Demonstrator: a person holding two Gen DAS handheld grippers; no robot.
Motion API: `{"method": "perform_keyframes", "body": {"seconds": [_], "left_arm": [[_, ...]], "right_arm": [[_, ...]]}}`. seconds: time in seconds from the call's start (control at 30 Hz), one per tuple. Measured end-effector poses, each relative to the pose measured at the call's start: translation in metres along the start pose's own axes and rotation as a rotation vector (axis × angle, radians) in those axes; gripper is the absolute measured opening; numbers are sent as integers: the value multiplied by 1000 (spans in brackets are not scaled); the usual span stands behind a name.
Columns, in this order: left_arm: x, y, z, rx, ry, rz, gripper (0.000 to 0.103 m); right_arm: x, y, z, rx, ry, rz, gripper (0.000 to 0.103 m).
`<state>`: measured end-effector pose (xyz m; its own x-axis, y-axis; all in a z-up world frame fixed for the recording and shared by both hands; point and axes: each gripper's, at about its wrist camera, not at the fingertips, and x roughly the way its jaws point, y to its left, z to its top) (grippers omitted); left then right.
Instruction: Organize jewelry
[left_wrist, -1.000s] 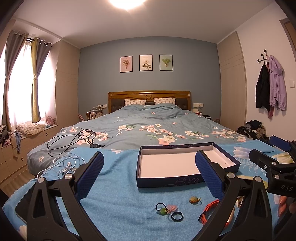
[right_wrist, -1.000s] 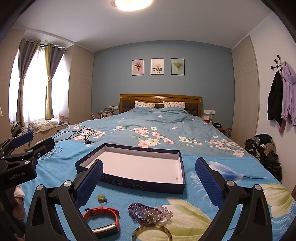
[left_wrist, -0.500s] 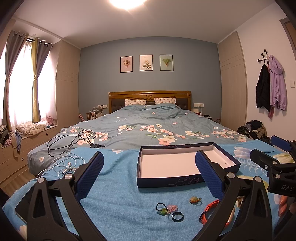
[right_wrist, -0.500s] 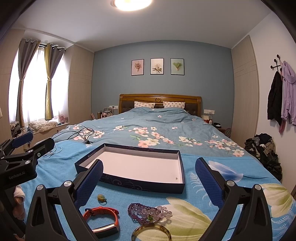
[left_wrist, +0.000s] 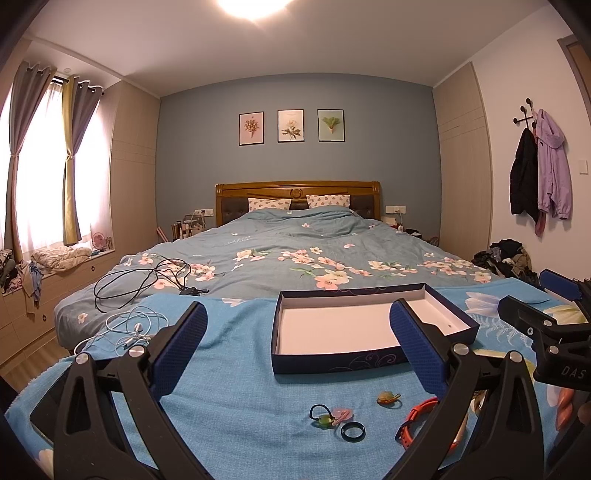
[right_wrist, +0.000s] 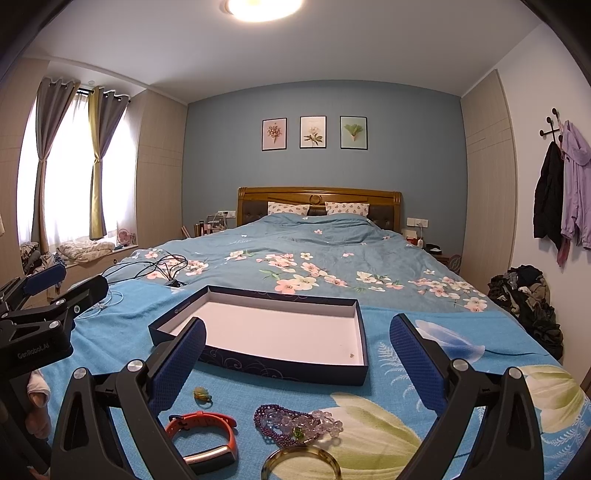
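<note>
Blue textured pads line both grippers, and each pair of jaws stands spread wide with nothing between them: the left gripper (left_wrist: 297, 345) and the right gripper (right_wrist: 295, 354) both hang above the near end of the bed, side by side. Nearest the cameras the jewelry lies loose on a bright blue blanket (left_wrist: 236, 398): an orange band (right_wrist: 201, 435), partly behind the right gripper's left finger, a yellowish bangle (right_wrist: 301, 463) at the lower edge of the right view, and just beyond it a heap of purple and clear beads (right_wrist: 295, 422). Toward the left gripper's side lie a dark ring (left_wrist: 353, 431), touching or nearly touching a small green and pink charm with a black loop (left_wrist: 328, 417), and a little further off a green and yellow trinket (left_wrist: 388, 398). Beyond all of these sits a shallow navy box (right_wrist: 364, 343) with a white floor, open at the top, apart from every piece; a tiny speck lies near its right corner, too small to tell what. To the left lie white earphones (left_wrist: 129, 328), then a tangled black cable (left_wrist: 147, 277) on the floral duvet (right_wrist: 306, 254). Farthest off stand the wooden headboard (right_wrist: 319, 195) and three framed prints (right_wrist: 314, 133).
</note>
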<state>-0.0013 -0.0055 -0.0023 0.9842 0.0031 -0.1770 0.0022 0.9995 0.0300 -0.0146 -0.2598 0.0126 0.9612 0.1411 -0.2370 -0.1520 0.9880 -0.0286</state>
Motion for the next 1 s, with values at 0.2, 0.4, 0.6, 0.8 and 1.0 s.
{"method": "perform_keyframes", "body": {"seconds": [0.2, 0.4, 0.6, 0.8, 1.0], "left_arm": [[0, -1, 0, 1, 1, -3, 97], [0, -1, 0, 1, 1, -3, 97], [0, -1, 0, 3, 1, -2, 97], [1, -1, 0, 4, 1, -5, 97], [1, -1, 1, 3, 4, -9, 97]], "right_arm": [[1, 0, 0, 1, 1, 1, 96], [1, 0, 0, 1, 1, 2, 96], [1, -1, 1, 1, -2, 2, 96], [1, -1, 1, 0, -1, 2, 96], [0, -1, 1, 1, -2, 2, 96]]}}
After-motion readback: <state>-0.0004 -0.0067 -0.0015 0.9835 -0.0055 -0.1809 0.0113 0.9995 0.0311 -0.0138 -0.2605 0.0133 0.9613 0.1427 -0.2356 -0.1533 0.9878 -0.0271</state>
